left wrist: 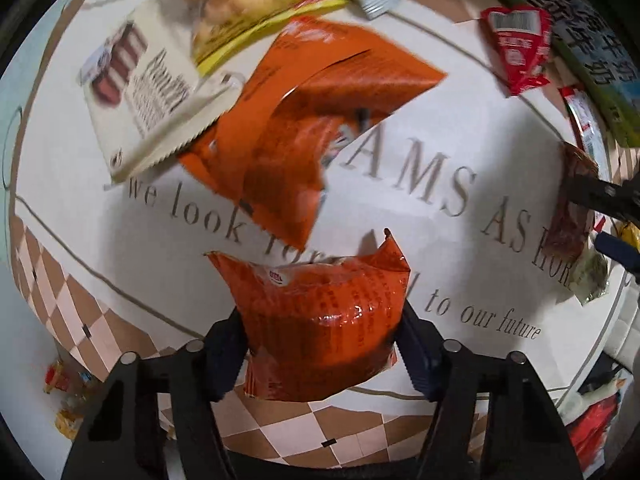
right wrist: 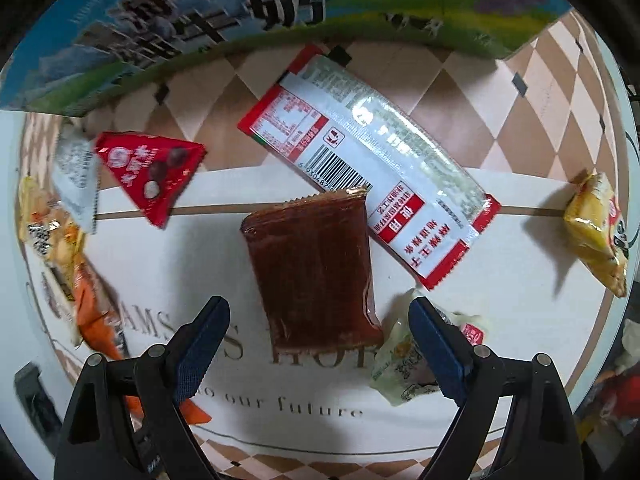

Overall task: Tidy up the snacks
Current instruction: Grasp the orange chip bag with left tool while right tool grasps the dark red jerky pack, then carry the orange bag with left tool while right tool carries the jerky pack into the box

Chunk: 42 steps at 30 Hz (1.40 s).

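Setting: home tabletop, domestic.
Evidence: tablecloth (left wrist: 120,216) with checkered border and printed motto under the claw; loose snack packets (right wrist: 152,176) scattered ahead; milk carton box (right wrist: 200,12) at the far edge.

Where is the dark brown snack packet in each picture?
Left wrist view: the dark brown snack packet sits at the far right edge, beside the other gripper's dark fingers.
Right wrist view: the packet lies in the middle, just ahead of the open jaws of the right gripper.
Shared landmark: the grey lettering printed on the tablecloth.
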Available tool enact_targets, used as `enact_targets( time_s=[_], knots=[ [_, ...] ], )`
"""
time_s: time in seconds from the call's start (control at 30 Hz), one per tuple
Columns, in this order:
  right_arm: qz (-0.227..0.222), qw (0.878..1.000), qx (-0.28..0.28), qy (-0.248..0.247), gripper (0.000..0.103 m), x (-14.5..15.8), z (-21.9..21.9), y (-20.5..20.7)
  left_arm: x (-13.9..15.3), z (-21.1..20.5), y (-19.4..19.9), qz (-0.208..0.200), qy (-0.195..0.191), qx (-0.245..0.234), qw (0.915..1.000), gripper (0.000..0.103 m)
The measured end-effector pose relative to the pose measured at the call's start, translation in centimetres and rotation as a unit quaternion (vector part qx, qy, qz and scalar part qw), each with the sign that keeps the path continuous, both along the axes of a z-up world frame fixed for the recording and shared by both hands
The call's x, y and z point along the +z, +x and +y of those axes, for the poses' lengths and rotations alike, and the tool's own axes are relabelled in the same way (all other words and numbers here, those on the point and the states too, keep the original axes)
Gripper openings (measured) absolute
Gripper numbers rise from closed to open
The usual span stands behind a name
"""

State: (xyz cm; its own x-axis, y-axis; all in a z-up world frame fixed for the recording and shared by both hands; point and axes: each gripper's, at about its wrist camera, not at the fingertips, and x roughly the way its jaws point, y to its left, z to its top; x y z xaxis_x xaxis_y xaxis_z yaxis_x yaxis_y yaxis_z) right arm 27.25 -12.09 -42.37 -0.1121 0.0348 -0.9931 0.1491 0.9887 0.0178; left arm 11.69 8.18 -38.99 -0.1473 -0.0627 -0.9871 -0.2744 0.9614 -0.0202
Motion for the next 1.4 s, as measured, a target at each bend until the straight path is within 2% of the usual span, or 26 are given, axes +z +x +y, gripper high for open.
enact_targets(
  time_s=[0.07,0.13,0.23,0.37,0.57,0.67,1.0,1.17,1.33,1.4],
  knots=[
    [0.000,1.000,0.002,-0.004,0.085,-0.3,0.3,0.2,0.2,-0.7,0.1,-0.005,0.005,-0.010,0.9999,0.060],
    [0.004,1.000,0.011,-0.017,0.065,-0.7,0.9,0.2,0.3,-1.6,0.2,-0.011,0.013,-0.024,0.9996,0.059],
    [0.005,0.999,0.023,-0.030,0.061,-1.0,1.8,-0.1,0.4,-2.9,0.7,-0.016,0.016,-0.040,0.9990,0.059],
    [0.012,0.999,0.015,-0.028,0.060,-1.2,1.3,-1.2,0.1,-4.2,2.2,-0.028,0.022,-0.067,0.9971,0.059],
    [0.050,0.997,-0.050,0.015,0.061,-1.6,-1.8,-4.2,-0.3,-7.0,3.6,-0.034,0.025,-0.111,0.9930,0.059],
    [0.061,0.996,-0.061,0.019,0.062,-1.7,-2.8,-5.0,-0.5,-8.0,3.9,-0.037,0.029,-0.127,0.9907,0.059],
    [0.026,0.999,-0.037,-0.015,0.060,-1.3,0.4,-7.5,0.5,-8.8,3.6,-0.044,0.030,-0.143,0.9882,0.056],
    [0.014,0.999,-0.043,0.007,0.060,-0.4,1.0,-8.9,4.5,-7.4,5.1,-0.063,0.008,-0.139,0.9882,0.056],
    [-0.022,0.998,-0.046,0.041,0.060,4.3,0.2,-9.0,10.2,-7.2,5.9,-0.109,-0.026,-0.135,0.9845,0.056],
    [-0.045,0.997,-0.044,0.052,0.060,6.9,0.1,-8.6,13.5,-7.1,7.3,-0.139,-0.039,-0.131,0.9808,0.056]
  ],
)
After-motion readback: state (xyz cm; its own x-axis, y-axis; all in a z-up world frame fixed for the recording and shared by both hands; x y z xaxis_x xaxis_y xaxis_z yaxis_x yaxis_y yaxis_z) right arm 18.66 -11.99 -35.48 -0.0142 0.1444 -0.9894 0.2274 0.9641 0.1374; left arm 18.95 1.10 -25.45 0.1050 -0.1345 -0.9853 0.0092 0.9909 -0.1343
